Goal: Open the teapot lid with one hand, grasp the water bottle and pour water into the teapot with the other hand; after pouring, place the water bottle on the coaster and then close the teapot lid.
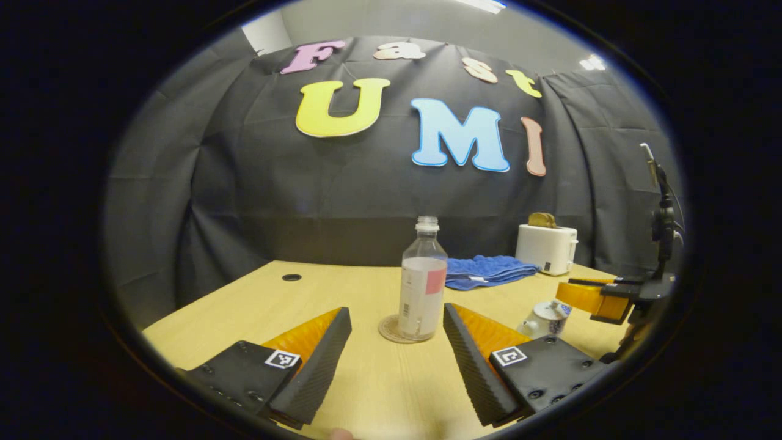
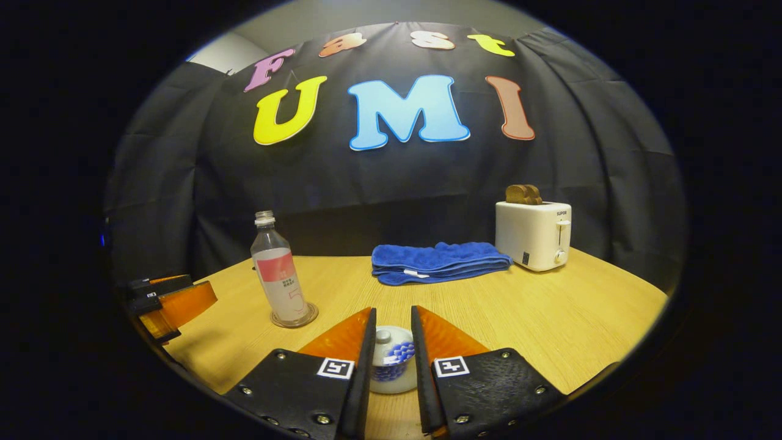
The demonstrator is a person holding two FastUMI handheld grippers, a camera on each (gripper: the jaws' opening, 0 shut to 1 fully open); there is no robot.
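Note:
A clear water bottle point(image 1: 421, 287) with no cap stands upright on a round coaster point(image 1: 386, 333) in mid-table. My left gripper point(image 1: 397, 308) is open wide just in front of it, one finger to each side, touching nothing. In the right gripper view the bottle point(image 2: 278, 275) and coaster point(image 2: 311, 316) are at the left, with the left gripper point(image 2: 171, 302) beside them. A small white and blue teapot point(image 2: 391, 366) with its lid on sits under my right gripper point(image 2: 392, 311). A narrow gap remains around the lid knob point(image 2: 383, 335). The teapot point(image 1: 544, 319) and right gripper point(image 1: 595, 299) also appear at the right of the left gripper view.
A folded blue towel point(image 2: 437, 260) lies at the back of the wooden table point(image 2: 550, 305). A white toaster point(image 2: 533, 235) with toast in it stands to its right. A cable hole point(image 1: 291, 277) is at the far left, and a dark stand point(image 1: 663, 220) rises at the right edge.

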